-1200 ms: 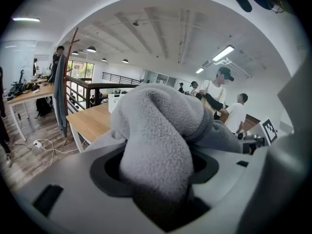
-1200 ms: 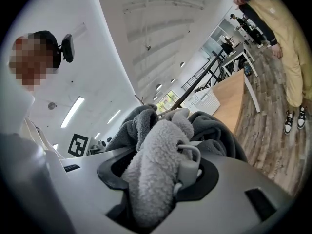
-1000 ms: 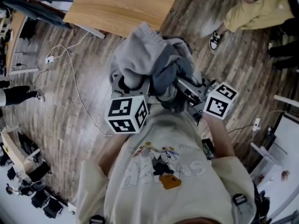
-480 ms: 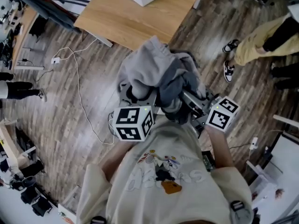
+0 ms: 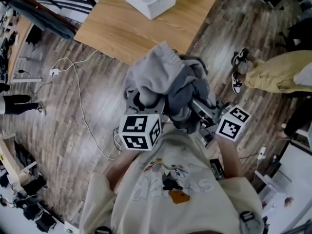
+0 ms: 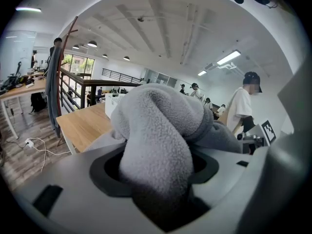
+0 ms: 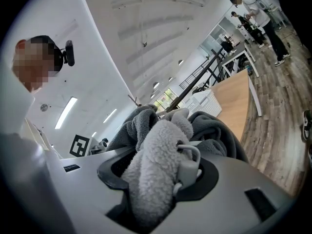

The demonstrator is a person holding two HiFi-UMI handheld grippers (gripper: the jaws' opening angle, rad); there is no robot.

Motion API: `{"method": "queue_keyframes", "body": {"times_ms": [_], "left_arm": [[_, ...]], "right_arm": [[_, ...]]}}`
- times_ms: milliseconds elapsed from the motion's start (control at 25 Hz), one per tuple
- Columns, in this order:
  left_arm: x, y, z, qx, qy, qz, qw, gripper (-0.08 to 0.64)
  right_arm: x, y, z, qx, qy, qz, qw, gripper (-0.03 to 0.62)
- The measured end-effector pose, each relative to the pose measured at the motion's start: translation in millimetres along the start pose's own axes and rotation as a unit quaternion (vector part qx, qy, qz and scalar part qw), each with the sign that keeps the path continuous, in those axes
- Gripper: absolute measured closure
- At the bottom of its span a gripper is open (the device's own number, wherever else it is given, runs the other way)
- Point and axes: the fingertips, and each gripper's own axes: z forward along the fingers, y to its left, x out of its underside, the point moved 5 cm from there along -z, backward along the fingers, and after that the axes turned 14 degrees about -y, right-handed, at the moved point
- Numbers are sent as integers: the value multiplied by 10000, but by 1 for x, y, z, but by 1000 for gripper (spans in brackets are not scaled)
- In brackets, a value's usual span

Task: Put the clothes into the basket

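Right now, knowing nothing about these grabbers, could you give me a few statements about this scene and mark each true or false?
1. The left gripper is shut on the grey clothes. True.
2. The right gripper is empty. False: it grips the grey clothes too.
3. The white basket stands on the wooden table. True.
4. The grey clothes already lie in the white basket. False: they hang in the grippers, outside it.

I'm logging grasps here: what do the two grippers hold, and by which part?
Both hold the grey fleece clothes: the left gripper clamps a bunched fold, the right gripper a fold beside a cord toggle.
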Motion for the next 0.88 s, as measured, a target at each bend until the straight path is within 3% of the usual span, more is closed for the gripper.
{"method": "queue_keyframes", "body": {"times_ms": [240,520,880], "left_arm": [[-32,29,27,200,30,-21,9998,284],[-70,94,74,459,56,55,9989,284],[-93,108,94,622,-7,55,9980,284]], "right_arm": [[-20,1,44,121,-18,-81,9999,376],[-31,-7,124,339,-222,-164,9990,376],[-48,-6,148,418,-345,-249,9982,376]]}}
